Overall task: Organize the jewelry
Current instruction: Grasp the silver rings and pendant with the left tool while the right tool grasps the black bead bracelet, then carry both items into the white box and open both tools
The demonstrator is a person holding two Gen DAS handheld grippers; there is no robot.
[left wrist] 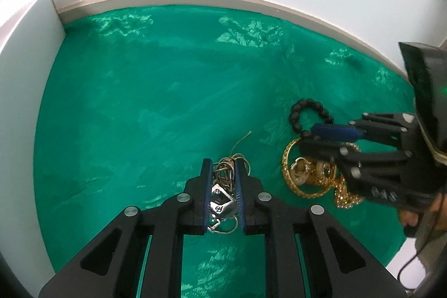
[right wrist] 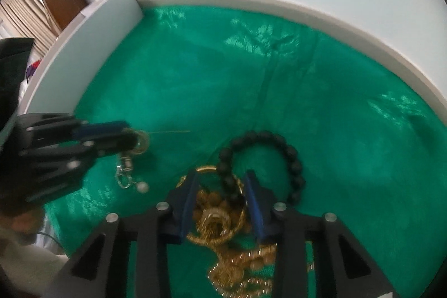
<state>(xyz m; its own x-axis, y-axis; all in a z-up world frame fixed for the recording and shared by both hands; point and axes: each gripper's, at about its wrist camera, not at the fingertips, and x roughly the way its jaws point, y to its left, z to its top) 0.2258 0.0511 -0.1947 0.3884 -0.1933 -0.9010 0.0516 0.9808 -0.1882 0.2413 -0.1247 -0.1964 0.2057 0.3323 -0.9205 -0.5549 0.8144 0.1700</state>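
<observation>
Item: tangled chain with silver charm (left wrist: 222,204), pinched between the closed-in fingers of the left gripper (left wrist: 222,175) above the green cloth (left wrist: 139,102). Light, limp, snag-prone; best held at the charm. Right gripper (right wrist: 222,183) stood spread over the gold pile (right wrist: 215,217), beside the black bead bracelet (right wrist: 268,138).

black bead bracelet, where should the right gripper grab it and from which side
Take the bead bracelet at its far arc, coming straight down from above. That stretch lies flat on the green cloth with bare fabric on both sides, so the jaws can straddle one strand. Its near end overlaps the gold bangles, under the right gripper, where a pinch would likely snag them.
</observation>
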